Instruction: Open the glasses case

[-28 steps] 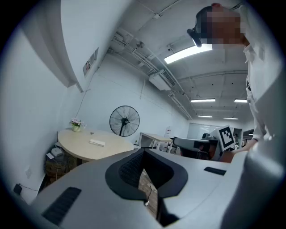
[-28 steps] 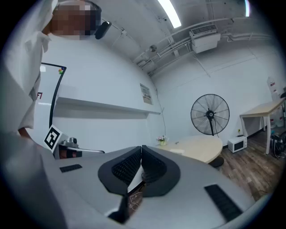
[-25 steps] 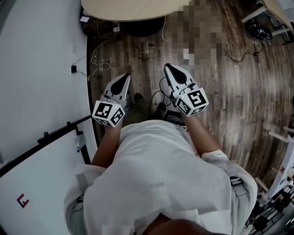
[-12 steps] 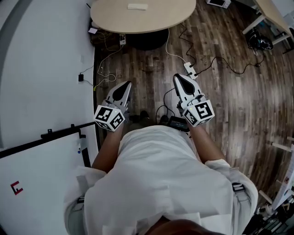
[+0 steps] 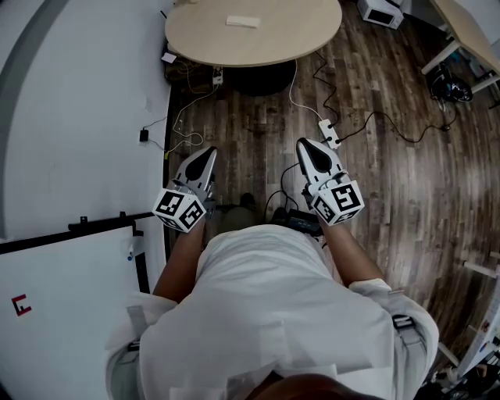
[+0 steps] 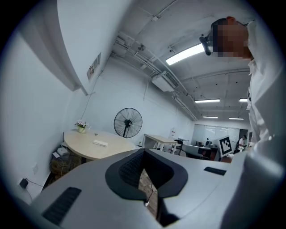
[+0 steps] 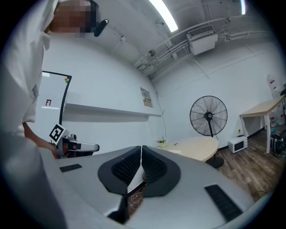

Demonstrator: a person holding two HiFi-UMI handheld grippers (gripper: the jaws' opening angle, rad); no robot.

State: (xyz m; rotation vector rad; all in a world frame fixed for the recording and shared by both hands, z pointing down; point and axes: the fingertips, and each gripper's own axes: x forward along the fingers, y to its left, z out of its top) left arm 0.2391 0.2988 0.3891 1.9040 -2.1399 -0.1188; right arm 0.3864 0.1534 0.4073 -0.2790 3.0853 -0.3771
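Grey jaws of the left gripper (image 5: 208, 151) and right gripper (image 5: 307, 144) are pressed together, empty, level over the wood floor (image 5: 391, 180). Well ahead, a round tan worktop (image 5: 297, 39) carries what is likely the glasses case (image 5: 243, 21). It is probably light, rigid and slick. Pinch the lid edge and steady the base.

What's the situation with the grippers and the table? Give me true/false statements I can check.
1. Neither the left gripper nor the right gripper holds anything. True.
2. The right gripper's jaws stand wide open. False: they are together, with nothing between them.
3. A small white object, possibly the glasses case, lies on the round table. True.
4. The left gripper touches the round table. False: it is held over the wooden floor, well short of the table.
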